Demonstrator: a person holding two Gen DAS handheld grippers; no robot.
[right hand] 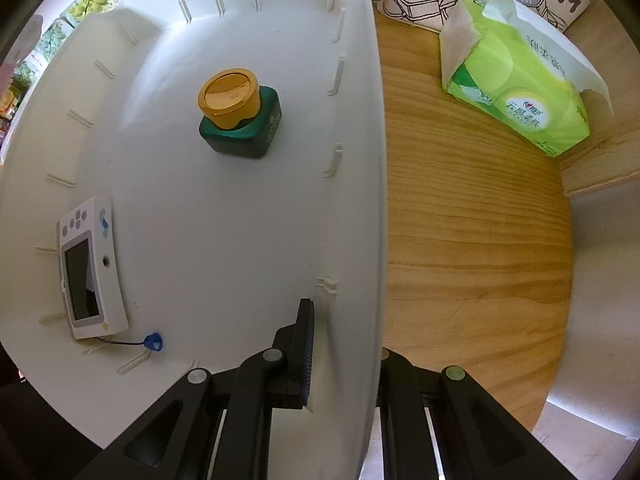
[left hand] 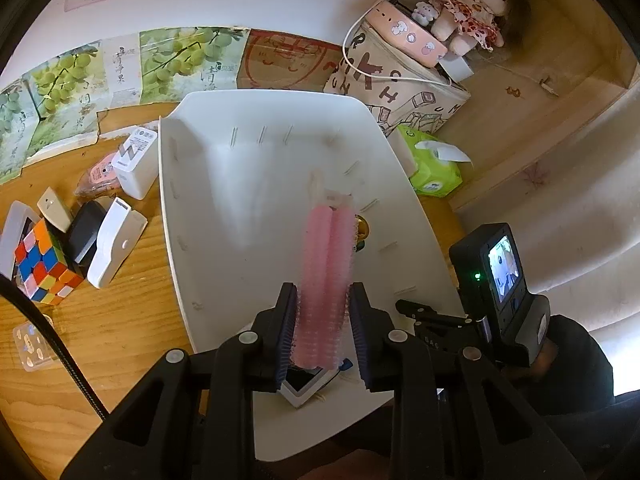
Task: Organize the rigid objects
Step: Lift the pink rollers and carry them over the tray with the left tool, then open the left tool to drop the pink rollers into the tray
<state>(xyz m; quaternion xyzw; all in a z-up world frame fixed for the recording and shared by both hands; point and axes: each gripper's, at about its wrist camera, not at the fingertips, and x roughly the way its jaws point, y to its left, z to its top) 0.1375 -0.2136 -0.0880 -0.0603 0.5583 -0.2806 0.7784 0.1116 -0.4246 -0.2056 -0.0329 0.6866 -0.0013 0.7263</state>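
My left gripper (left hand: 322,332) is shut on a pink hair-roller clip (left hand: 326,276) and holds it over the white bin (left hand: 208,184). My right gripper (right hand: 344,344) is shut on the bin's right wall (right hand: 360,208), one finger inside and one outside. Inside the bin stand a green jar with a gold lid (right hand: 238,116) and a white handheld device with a screen (right hand: 90,276) with a blue tag on a cord (right hand: 154,341). The device's corner shows under the roller in the left wrist view (left hand: 304,388).
Left of the bin on the wooden table lie a Rubik's cube (left hand: 44,268), white chargers (left hand: 134,160), a black block (left hand: 86,232) and a clear case (left hand: 32,346). A green tissue pack (right hand: 520,84), a printed bag (left hand: 392,76) and a doll (left hand: 472,8) sit to the right.
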